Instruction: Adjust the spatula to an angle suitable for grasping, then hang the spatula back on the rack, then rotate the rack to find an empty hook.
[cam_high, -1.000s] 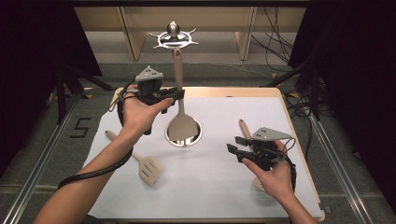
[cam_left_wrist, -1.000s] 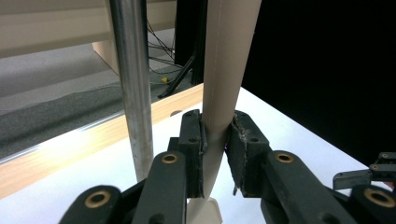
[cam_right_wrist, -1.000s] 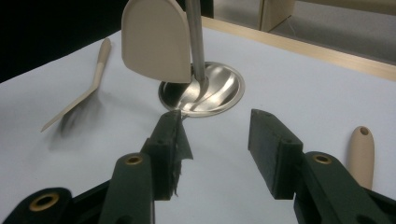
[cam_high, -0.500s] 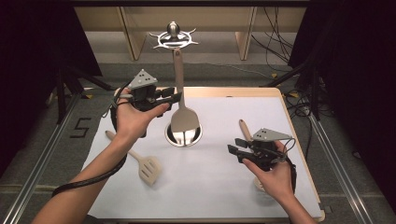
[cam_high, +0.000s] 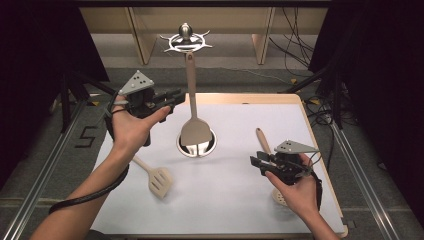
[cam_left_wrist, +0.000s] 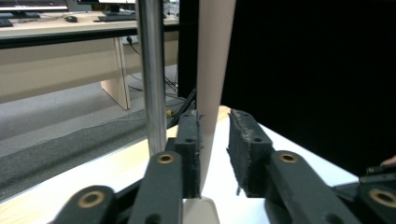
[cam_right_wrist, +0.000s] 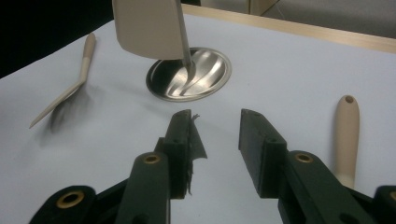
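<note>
Beige solid spatula (cam_high: 194, 117) is hung upright from the steel stand's hook above the round base (cam_high: 197, 144); left tool (cam_left_wrist: 215, 140) stands released around its handle, right tool (cam_right_wrist: 215, 140) released, empty.

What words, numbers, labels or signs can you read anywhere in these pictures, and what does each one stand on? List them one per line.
"5": a dark numeral on the grey floor left of the table, in the high view.
No other text: the spatulas, the metal stand and both grippers bear no readable label.
The screens on the far desk in the left gripper view are too blurred to read.
</note>
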